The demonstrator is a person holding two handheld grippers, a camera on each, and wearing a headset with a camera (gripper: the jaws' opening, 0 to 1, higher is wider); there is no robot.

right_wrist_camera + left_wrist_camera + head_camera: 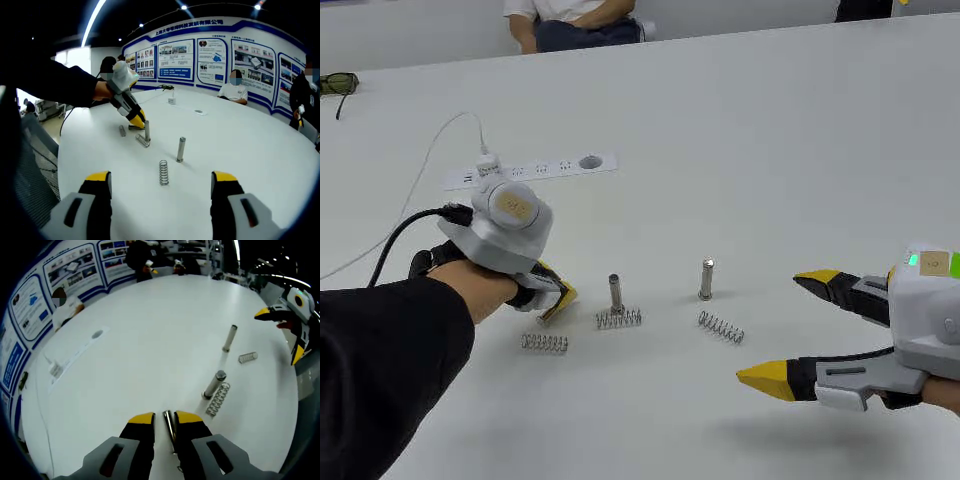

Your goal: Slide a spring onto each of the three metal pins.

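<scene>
one pin (169, 427) tight between left gripper (164, 418) jaws; right gripper (781, 327) jaws wide apart, spring (163, 172) ahead

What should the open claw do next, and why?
Probably the right gripper should reach to the nearest spring and close on it. Its jaws stand open and empty, that spring lies loose on the table, and the left gripper is shut on a pin.

Head view looks down on the table (770, 150); low gripper views from opposite sides share the pins (706, 279)
</scene>
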